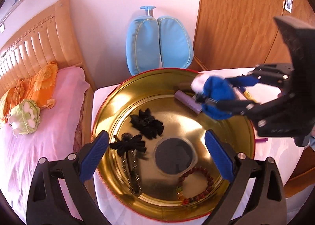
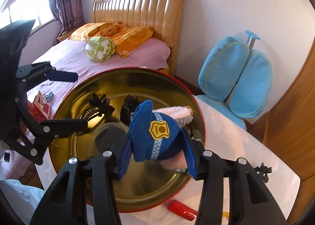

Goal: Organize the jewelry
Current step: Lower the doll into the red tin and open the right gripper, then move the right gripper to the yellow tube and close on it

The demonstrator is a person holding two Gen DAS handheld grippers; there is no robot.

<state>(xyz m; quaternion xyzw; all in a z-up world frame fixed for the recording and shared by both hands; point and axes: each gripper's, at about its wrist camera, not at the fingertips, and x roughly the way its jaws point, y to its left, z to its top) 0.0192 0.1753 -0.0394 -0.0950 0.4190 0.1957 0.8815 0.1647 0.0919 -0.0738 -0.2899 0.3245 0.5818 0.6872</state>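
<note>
A round gold tin (image 1: 110, 106) (image 2: 65, 106) with a red rim stands on a white table. Inside lie black bow hair clips (image 1: 146, 121), a long rhinestone clip (image 1: 133, 171), a dark round compact (image 1: 174, 156), a reddish bead bracelet (image 1: 198, 183) and a purple tube (image 1: 187, 101). My left gripper (image 1: 156, 154) is open and empty over the tin's near side. My right gripper (image 2: 156, 142) (image 1: 210, 95) is shut on a blue plush police hat with pink furry ears (image 2: 155, 134) (image 1: 215, 92), held above the tin's far right part.
The white table (image 2: 236, 146) holds a red object (image 2: 182, 210), a black clip (image 2: 262, 171) and a purple pen (image 1: 261, 140). A bed (image 1: 29, 146) lies left, a light blue chair (image 1: 159, 43) behind, a wooden wardrobe (image 1: 236, 18) at right. A red box (image 2: 39, 105) sits on the bed.
</note>
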